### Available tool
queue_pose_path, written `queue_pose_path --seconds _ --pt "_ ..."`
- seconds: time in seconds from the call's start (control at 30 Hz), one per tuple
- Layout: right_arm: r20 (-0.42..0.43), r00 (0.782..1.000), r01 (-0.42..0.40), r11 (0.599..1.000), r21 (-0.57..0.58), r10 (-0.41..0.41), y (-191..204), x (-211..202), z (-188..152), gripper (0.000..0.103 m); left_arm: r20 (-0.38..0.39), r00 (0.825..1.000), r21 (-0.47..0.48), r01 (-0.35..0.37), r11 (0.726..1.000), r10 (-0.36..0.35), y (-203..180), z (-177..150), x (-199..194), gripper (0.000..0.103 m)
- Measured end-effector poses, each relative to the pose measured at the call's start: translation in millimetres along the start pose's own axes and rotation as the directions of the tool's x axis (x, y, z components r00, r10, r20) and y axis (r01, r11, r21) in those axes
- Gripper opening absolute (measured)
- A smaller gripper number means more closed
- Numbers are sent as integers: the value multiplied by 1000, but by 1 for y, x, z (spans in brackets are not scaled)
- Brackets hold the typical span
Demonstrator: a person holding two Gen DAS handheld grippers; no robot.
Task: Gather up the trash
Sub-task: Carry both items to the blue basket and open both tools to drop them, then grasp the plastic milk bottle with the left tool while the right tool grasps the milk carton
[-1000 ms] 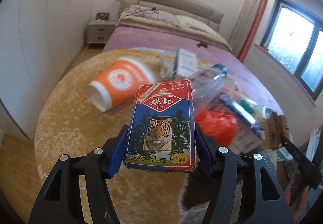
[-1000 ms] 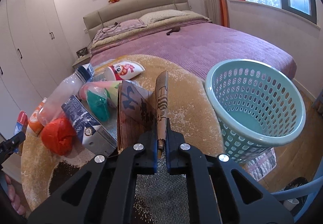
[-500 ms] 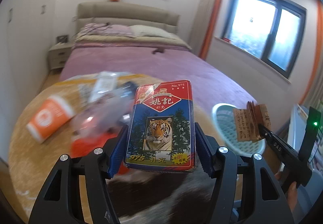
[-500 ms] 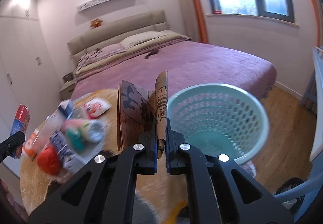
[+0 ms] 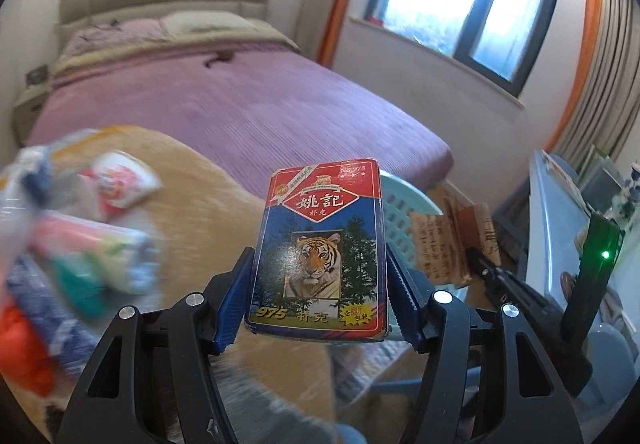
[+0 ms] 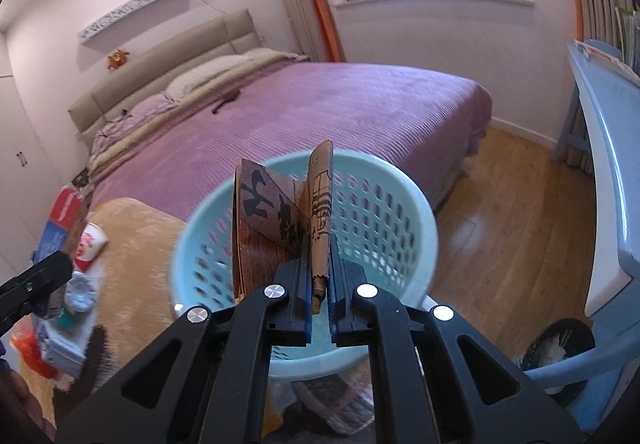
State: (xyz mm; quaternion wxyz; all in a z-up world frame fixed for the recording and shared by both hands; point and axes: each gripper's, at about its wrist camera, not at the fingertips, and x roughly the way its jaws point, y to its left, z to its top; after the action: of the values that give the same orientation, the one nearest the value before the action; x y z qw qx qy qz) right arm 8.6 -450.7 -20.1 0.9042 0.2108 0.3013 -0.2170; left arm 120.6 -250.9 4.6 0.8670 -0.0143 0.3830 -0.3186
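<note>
My left gripper [image 5: 320, 280] is shut on a red and blue playing-card box [image 5: 320, 248] with a tiger picture, held in the air. My right gripper [image 6: 319, 276] is shut on a folded brown paper carton [image 6: 280, 220] with black writing, held over the light-blue perforated basket [image 6: 384, 212]. In the left wrist view the carton [image 5: 448, 244] and the right gripper show at the right, in front of the basket [image 5: 400, 200]. The card box also shows at the left edge of the right wrist view [image 6: 60, 220].
More trash lies on the round tan rug [image 5: 208, 212]: a red and white cup [image 6: 90, 244], a blurred bottle [image 5: 88, 252], a blue box, an orange bag [image 6: 30, 348]. A purple bed [image 6: 320, 116] is behind. A blue desk [image 6: 608, 148] stands right, above a dark bin [image 6: 560, 344].
Both grippers have swung right, away from the trash pile toward the basket. The carton has moved from beside the basket to over its opening. Both grips are unchanged.
</note>
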Motion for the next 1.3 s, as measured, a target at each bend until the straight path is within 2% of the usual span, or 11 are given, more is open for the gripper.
queue_pose_path --seconds 0.2,0.33,0.53,0.7,0.77,0.9,0.93,1.13,1.3 --pt "-66 998 22 1000 -8 -22 -8 27 -9 4 -85 994 -25 64 998 -66 -9 -3 50 60" --pt "-107 994 17 1000 -17 -19 -9 40 -15 5 -118 990 -24 74 997 -77 -12 -5 67 60" --pt "-134 991 0 1000 -30 -4 -6 45 -18 7 -155 984 -23 85 996 -88 -17 -6 77 61" --pt "-160 987 -21 1000 -13 19 -9 48 -21 12 -162 983 -36 85 996 -90 -16 -7 73 68" --pt "-167 985 -34 999 -1 33 -11 48 -21 17 -151 984 -43 87 995 -93 -13 -8 66 72" --pt "-137 990 -41 999 -4 40 -9 37 -18 42 -111 989 -47 97 994 -102 -6 -10 43 73" --pt "-126 991 -41 999 -3 40 -8 34 -17 45 -94 990 -46 99 994 -103 -5 -10 35 74" --pt "-89 993 -86 996 -39 83 10 12 -15 45 8 997 -35 73 997 -73 8 -12 -15 78" --pt "-57 991 -130 987 -92 125 34 -7 -16 48 104 994 -10 29 1000 -28 19 -12 -64 82"
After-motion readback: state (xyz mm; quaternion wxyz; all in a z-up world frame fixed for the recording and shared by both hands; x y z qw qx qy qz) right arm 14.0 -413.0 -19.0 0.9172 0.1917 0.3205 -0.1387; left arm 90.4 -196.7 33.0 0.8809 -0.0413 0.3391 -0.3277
